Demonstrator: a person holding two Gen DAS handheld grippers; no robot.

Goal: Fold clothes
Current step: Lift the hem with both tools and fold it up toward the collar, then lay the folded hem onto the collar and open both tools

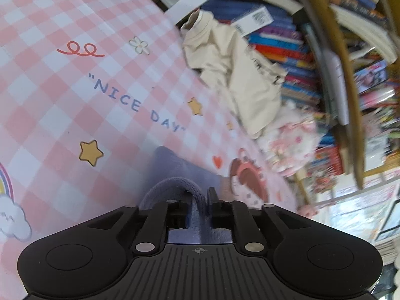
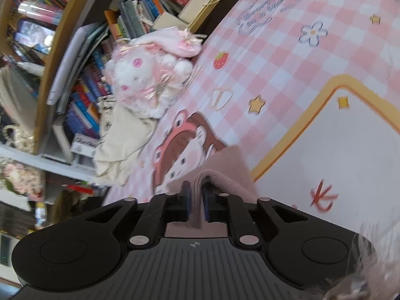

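**A:** Nearest the lens on the left side is the left gripper (image 1: 198, 201), black, with its jaws set to a narrow gap. What runs through them?

**B:** A fold of blue-violet knitted cloth (image 1: 175, 167), thick and ribbed at the rim. It passes between the jaws and spreads onto the tabletop just beyond them. I cannot tell whether the pads press on it or merely flank it.

**A:** And the other side?

**B:** The right gripper (image 2: 196, 200), also black, has its jaws drawn nearly together on a doubled edge of soft pale-pink cloth (image 2: 225, 165). The cloth sits pinched between the blue-lined pads and bulges out past them to the right.

**A:** Where does all this lie on the tabletop?

**B:** On a pink-and-white checked tabletop cover (image 1: 75, 95) printed with stars, flowers and the words "NICE DAY". The pink cloth lies by a cartoon girl in a frog hat (image 2: 185, 147) and the yellow-bordered white panel (image 2: 337, 150).

**A:** Anything along the far edge?

**B:** A crumpled cream garment (image 1: 240, 75) lies at that edge, with a white-and-pink plush toy in clear wrap (image 2: 147, 82) beside it. Behind them stand crowded shelves of books (image 1: 287, 50).
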